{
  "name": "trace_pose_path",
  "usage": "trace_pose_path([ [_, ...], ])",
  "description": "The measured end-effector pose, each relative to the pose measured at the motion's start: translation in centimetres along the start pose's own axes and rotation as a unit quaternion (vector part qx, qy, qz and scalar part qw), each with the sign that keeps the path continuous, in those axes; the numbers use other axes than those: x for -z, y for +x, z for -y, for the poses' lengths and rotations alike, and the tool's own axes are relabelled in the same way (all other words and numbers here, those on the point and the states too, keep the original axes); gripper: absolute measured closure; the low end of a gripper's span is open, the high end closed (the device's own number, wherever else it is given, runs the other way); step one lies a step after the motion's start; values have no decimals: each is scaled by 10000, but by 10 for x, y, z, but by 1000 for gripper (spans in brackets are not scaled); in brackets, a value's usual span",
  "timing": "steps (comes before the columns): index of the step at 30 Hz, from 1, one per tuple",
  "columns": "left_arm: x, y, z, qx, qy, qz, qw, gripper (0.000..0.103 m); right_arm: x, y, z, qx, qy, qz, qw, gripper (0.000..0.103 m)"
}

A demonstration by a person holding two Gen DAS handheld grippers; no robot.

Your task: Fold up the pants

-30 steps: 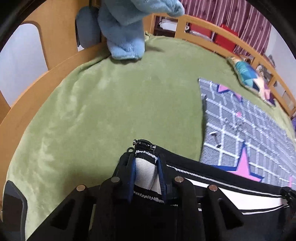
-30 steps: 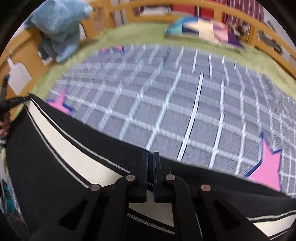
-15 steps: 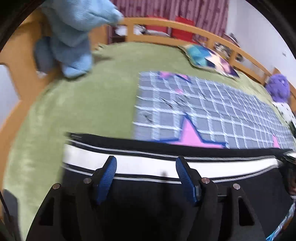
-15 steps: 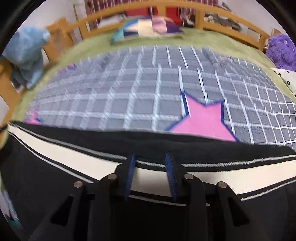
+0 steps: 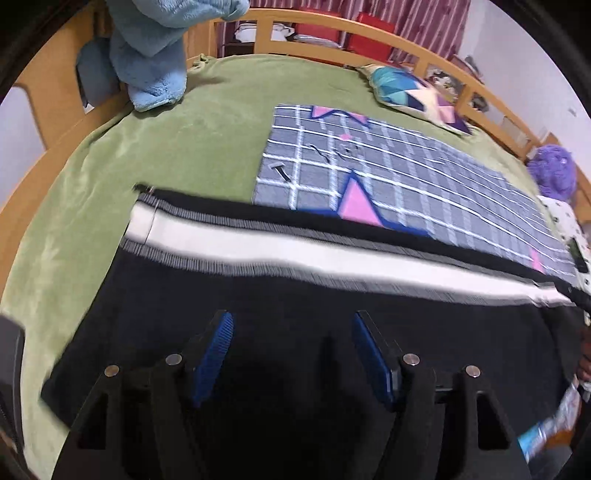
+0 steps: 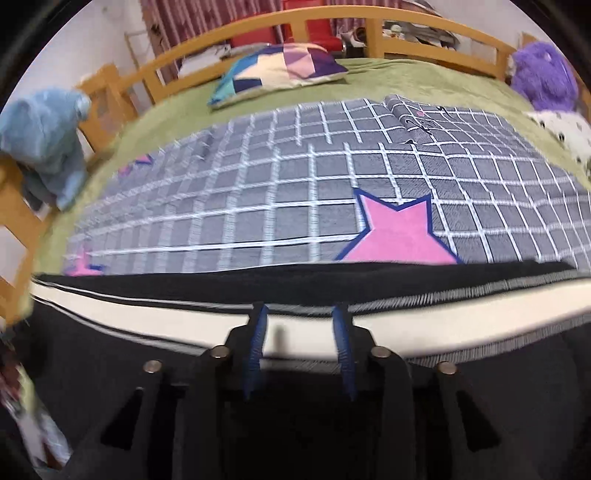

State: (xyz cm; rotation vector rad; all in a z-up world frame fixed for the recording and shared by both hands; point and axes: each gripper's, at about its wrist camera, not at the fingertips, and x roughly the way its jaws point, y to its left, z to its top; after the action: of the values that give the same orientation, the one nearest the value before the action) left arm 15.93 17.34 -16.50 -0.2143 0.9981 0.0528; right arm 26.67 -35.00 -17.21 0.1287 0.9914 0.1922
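Left tool (image 5: 291, 347) and right tool (image 6: 300, 332) are both spread, nothing pinched, above the pants (image 5: 280, 295). The pants are laid flat along the near edge of the checked blanket (image 6: 295, 192), long axis crosswise to both tools; a next grasp is judged equally reachable by either.

Wide bed (image 5: 155, 155) under a green plush cover, ringed by a curved wooden rail (image 6: 406, 22) with open slats. Grey checked blanket (image 6: 295, 192) with white grid lines and pink stars spread over the middle. Patchwork pillow (image 6: 280, 70) in teal, cream and purple lying near the far rail. Blue plush toy (image 5: 155, 48) propped at the left rail, purple plush toy (image 6: 543, 77) at the far right corner, white spotted cloth (image 6: 561, 129) just beside it. Beyond the rail, dark red striped curtains (image 5: 424, 26), red chairs (image 5: 321, 33), pale walls (image 5: 517, 74). Even, dim indoor light
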Motion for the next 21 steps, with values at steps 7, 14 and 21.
trace_pose_path([
  [7,68,-59,-32,255,-573,126,9980,38,38,-73,-58,-83,-86,105,9999,54],
  [14,113,-57,-98,407,-1609,125,9861,39,87,-114,-95,-371,-91,182,9991,54],
  [21,97,-30,-128,691,-2064,491,9748,39,107,-121,-92,-142,-13,93,9999,54],
])
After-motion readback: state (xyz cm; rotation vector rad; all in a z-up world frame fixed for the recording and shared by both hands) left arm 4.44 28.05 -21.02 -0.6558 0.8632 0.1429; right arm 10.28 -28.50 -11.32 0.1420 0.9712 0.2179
